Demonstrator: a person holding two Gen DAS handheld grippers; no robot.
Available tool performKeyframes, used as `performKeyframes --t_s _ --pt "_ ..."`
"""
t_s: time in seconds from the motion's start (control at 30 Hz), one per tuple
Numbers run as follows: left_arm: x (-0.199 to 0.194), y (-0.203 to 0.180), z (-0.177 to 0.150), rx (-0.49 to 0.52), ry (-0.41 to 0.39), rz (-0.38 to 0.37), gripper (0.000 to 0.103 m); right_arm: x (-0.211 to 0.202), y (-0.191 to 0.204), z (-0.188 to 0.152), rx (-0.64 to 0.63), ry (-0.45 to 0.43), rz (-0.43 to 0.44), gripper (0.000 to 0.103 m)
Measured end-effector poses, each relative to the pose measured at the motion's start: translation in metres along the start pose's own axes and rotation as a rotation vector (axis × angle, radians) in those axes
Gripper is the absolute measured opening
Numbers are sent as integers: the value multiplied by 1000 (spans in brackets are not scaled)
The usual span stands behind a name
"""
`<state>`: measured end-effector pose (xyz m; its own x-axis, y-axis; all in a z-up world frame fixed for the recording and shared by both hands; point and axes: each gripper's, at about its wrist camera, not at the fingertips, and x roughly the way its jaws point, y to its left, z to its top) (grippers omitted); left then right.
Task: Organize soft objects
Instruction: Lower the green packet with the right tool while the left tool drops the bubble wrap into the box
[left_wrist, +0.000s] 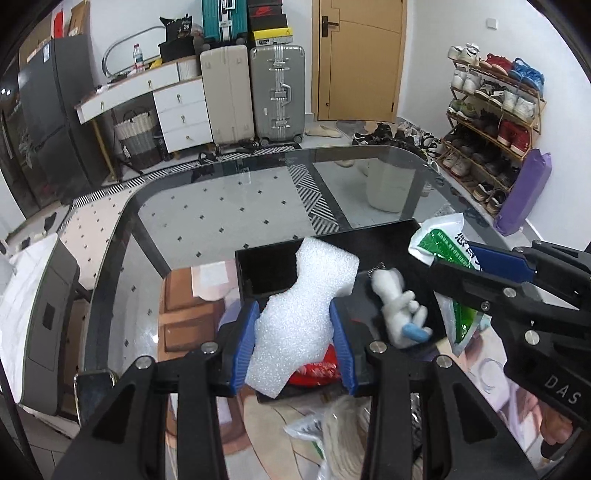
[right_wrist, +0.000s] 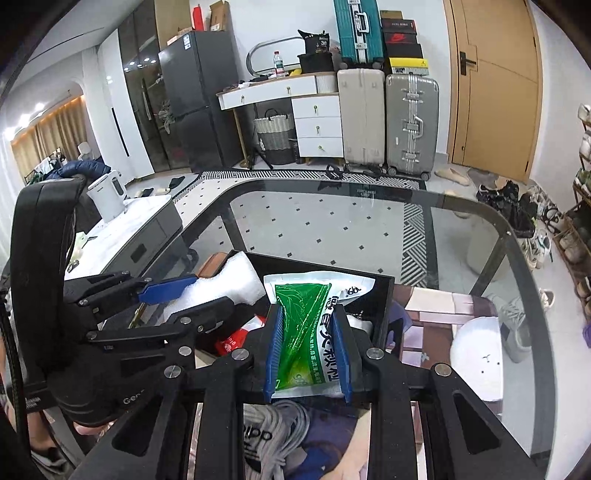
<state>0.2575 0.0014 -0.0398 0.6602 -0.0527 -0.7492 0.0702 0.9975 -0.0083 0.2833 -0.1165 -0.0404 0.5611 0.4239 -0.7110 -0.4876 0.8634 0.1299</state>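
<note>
Left gripper (left_wrist: 293, 343): it is clamping a white foam piece (left_wrist: 295, 317) between its blue pads, low in the centre of the left wrist view, jaws held fairly narrow against the foam's sides.
Foam piece: it is sticking up and away from the pads, its upper end hanging over the black box (left_wrist: 369, 236) in mid-frame.
Right gripper (right_wrist: 306, 350): it is pinching a green and white packet (right_wrist: 306, 317) tight, jaws almost together, in the lower centre of the right wrist view.
Packet: it is crumpling at the pads and fanning out above them, its top edge reaching over the near wall of the box; in the left wrist view it is showing at the right edge of the frame.
Black box: it is sitting on the glass table (left_wrist: 229, 199), open at the top, with both grippers hovering at its near side.
Small white toy (left_wrist: 400, 310): it is lying inside the box, right of centre in the left wrist view, with a blue bit at its lower end.
Red wrapper (left_wrist: 317, 373): it is peeking out below the foam, inside the box.
Grey cord bundle (right_wrist: 273, 428): it is lying at the bottom centre of the right wrist view, under the gripper.
White round cushion (right_wrist: 480, 354): it is resting on the table at the right of the right wrist view, apart from the box.
</note>
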Motion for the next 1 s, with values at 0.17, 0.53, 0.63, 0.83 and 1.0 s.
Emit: performKeyframes --t_s 0.17,0.53,0.63,0.83,1.0 --pt "14 -2 1 5 17 -12 38 17 -1 -1 4 32 -5 25" --pt "17 -10 1 4 50 -8 38 20 -1 -9 18 50 11 25" --pt "18 -7 1 -9 55 -16 39 20 -3 -9 35 51 17 27" --pt "19 -1 -1 -25 62 -30 50 21 -5 -8 48 51 17 32" --pt "14 3 -1 -55 51 -68 57 19 -11 -8 67 44 9 36"
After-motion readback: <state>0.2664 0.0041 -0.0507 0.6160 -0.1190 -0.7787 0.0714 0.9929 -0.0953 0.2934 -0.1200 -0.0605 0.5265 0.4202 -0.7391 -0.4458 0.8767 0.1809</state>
